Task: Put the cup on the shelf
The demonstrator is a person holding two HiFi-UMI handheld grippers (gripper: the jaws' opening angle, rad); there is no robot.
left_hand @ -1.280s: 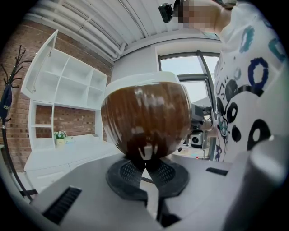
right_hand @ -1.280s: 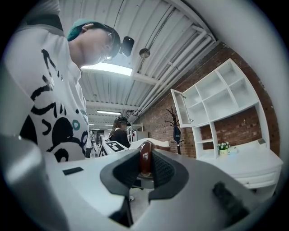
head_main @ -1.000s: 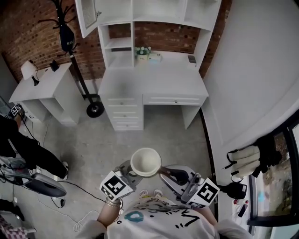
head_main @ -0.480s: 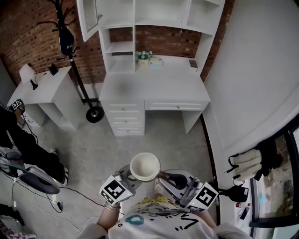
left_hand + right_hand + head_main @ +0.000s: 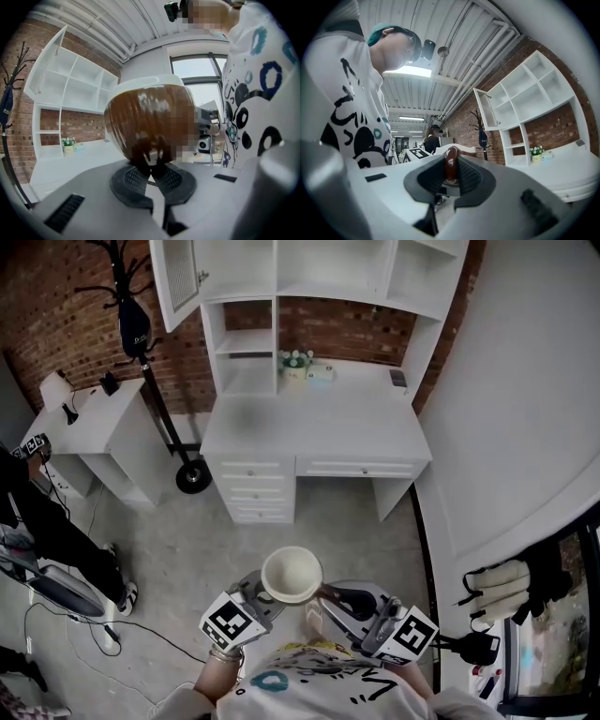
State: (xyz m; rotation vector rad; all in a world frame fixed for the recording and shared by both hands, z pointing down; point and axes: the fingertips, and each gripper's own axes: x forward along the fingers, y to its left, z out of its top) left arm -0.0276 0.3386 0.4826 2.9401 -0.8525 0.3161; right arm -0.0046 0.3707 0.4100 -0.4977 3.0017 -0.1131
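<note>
From the head view we see only the pale inside of the one cup (image 5: 292, 575). Its brown outer wall shows in the left gripper view, partly under a mosaic patch. We count two grippers, both grasping it: the left gripper (image 5: 263, 585) is clenched on the cup's foot, and the right gripper (image 5: 330, 594) is clamped on its brown handle. The cup hangs above the floor (image 5: 187, 531), well apart from the white shelf (image 5: 246, 332). The tabletop (image 5: 319, 423) below the shelf carries one small flower pot (image 5: 296, 363); the items beside it are too small for us to name. The person's shirt (image 5: 309, 681) is cut off at the bottom edge.
</note>
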